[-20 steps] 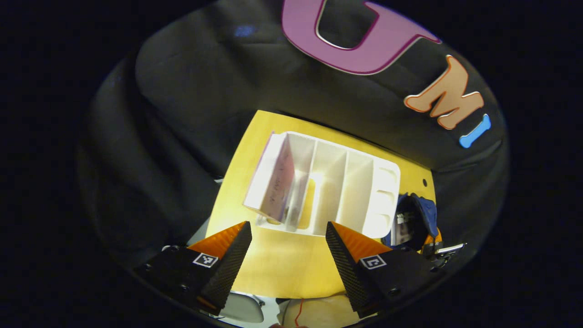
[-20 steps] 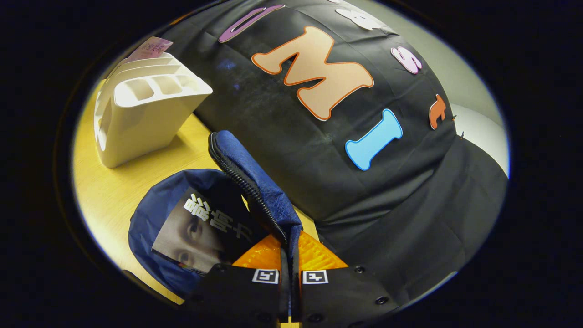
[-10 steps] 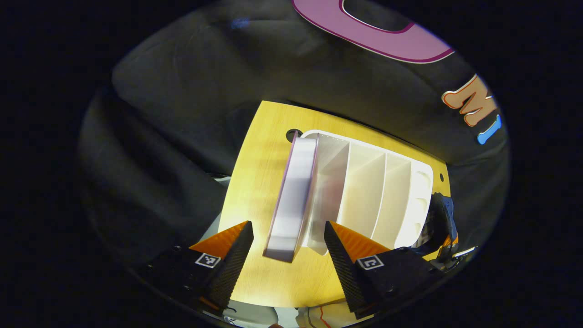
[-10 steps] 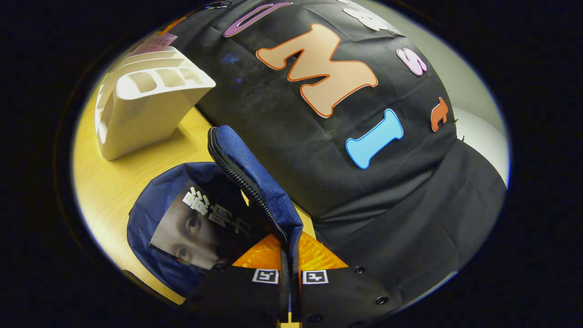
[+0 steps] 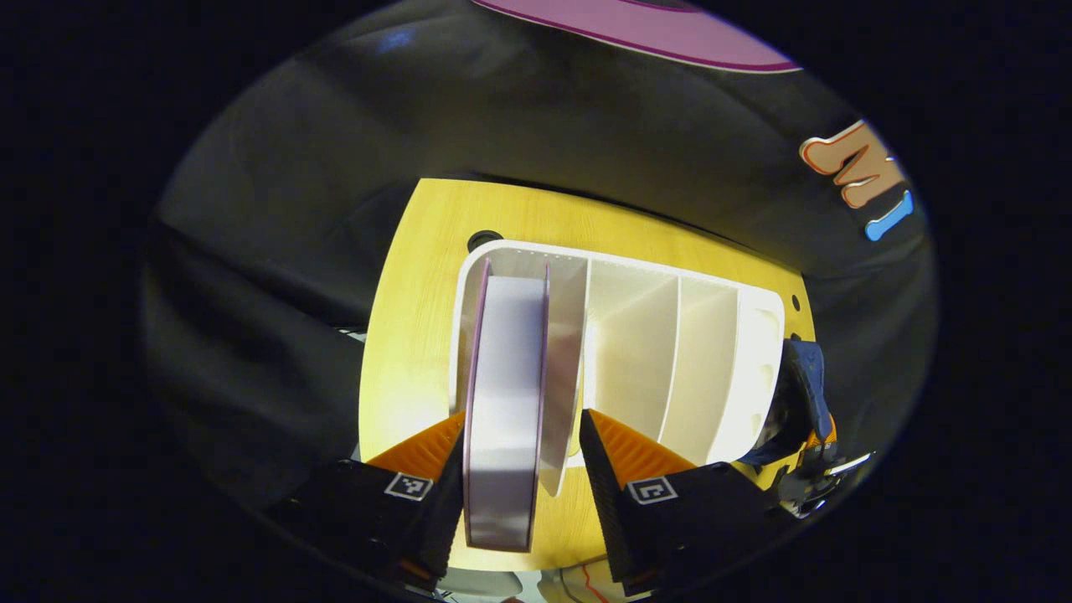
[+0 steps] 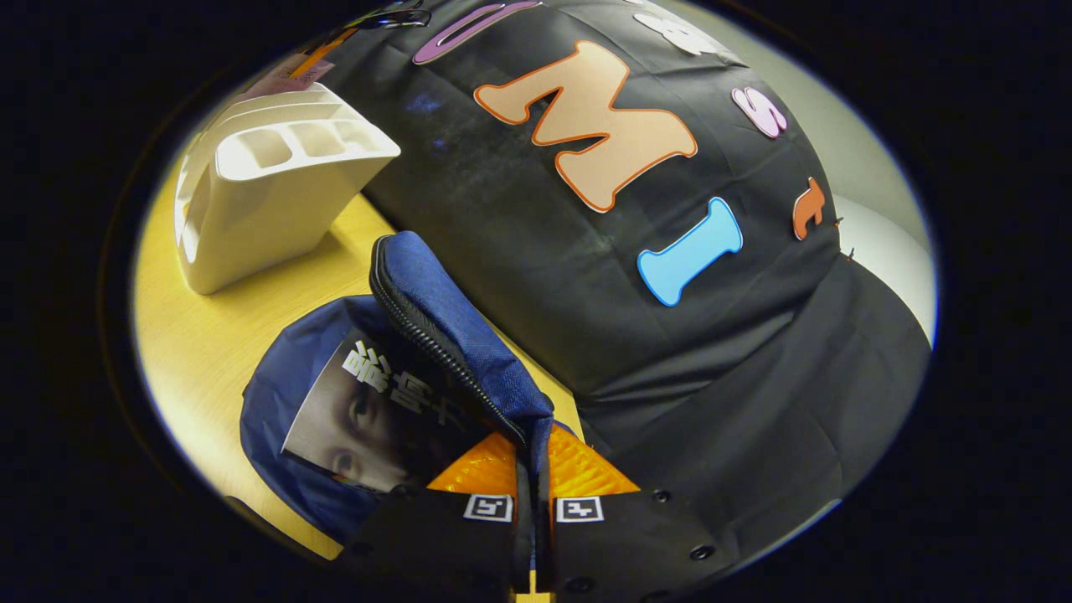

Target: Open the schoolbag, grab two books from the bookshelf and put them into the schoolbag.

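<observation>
A white bookshelf (image 5: 636,352) lies on the yellow table, and a book (image 5: 502,402) with purple cover edges stands in its leftmost slot. My left gripper (image 5: 521,419) is open and straddles that book's near end together with the divider beside it; the left finger lies close against the cover. The blue schoolbag (image 6: 285,394) is open with a book (image 6: 368,419) bearing a face on its cover inside. My right gripper (image 6: 534,435) is shut on the bag's zipped flap (image 6: 452,327) and holds it up. In the left gripper view the schoolbag (image 5: 804,394) sits just right of the shelf.
The bookshelf (image 6: 268,184) stands at the upper left in the right gripper view, with the purple book's top (image 6: 285,79) above it. The yellow table (image 5: 419,318) ends near the black cloth wall behind. A cable hole (image 5: 484,239) lies behind the shelf.
My left gripper has moved in on the shelf's leftmost slot, so the purple-edged book now sits between its fingers. The right gripper has kept its hold on the flap, barely moving.
</observation>
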